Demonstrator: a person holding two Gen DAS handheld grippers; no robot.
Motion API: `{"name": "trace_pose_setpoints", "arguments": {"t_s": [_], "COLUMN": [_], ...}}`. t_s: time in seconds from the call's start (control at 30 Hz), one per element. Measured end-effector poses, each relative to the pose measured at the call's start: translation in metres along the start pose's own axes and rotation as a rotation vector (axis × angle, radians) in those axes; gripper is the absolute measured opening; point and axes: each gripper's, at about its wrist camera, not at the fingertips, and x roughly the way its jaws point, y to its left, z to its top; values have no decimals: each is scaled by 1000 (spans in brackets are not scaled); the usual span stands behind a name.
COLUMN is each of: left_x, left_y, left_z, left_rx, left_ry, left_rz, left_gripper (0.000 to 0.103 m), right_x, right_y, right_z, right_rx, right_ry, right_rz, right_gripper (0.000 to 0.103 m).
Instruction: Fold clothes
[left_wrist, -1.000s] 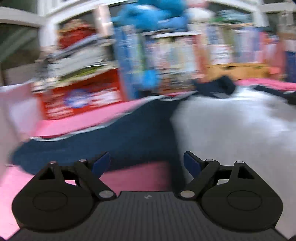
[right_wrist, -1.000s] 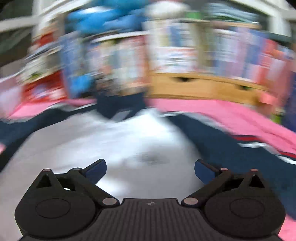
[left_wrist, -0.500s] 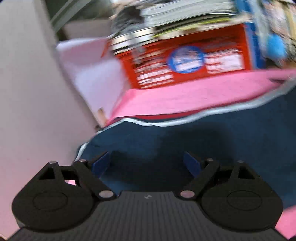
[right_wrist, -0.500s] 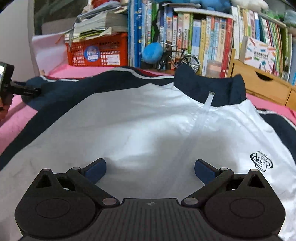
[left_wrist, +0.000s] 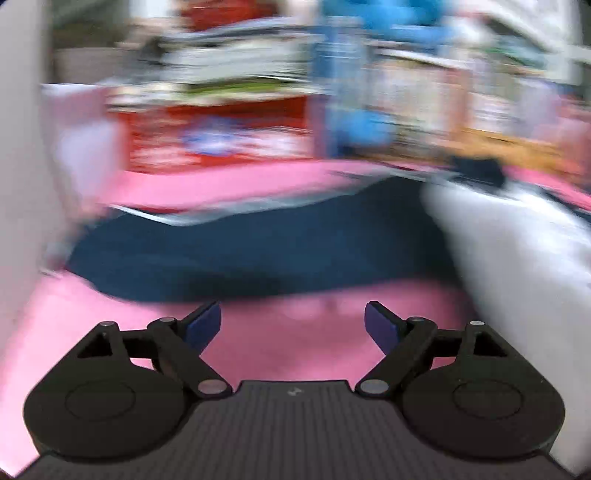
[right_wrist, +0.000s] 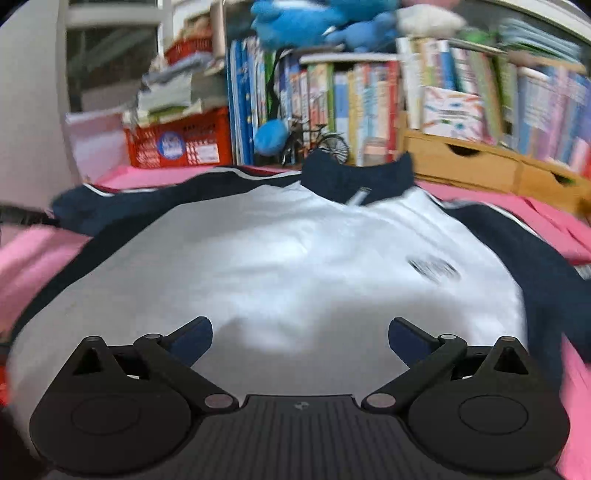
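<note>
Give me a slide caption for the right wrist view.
Open right gripper above a white and navy jacket spread on pink bedding.

a crowded bookshelf (right_wrist: 369, 92) fills the back; an orange crate (right_wrist: 181, 142) stands left of it, wooden drawers (right_wrist: 480, 166) right; pink bedding (left_wrist: 288, 343) lies below

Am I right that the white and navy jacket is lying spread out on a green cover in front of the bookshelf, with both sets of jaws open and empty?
Not quite: the cover is pink, not green, as the right wrist view shows. The jacket does lie spread before the bookshelf, both jaws open and empty.
</note>
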Motion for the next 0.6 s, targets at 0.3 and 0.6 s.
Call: {"name": "trace_pose_setpoints", "arguments": {"t_s": [0.3, 0.6], "left_x": [-35, -26], "left_y": [-85, -93], "left_z": [-70, -95], "left_rx": [83, 41], "left_ry": [97, 195], "left_rz": [-292, -368], "left_gripper": [95, 97], "right_x": [-125, -98], "right_y": [-54, -54], "right_z": [-92, -132], "right_rx": [256, 227], "right_ry": [13, 118], "right_rz": [69, 124], "right_gripper": [103, 102]}}
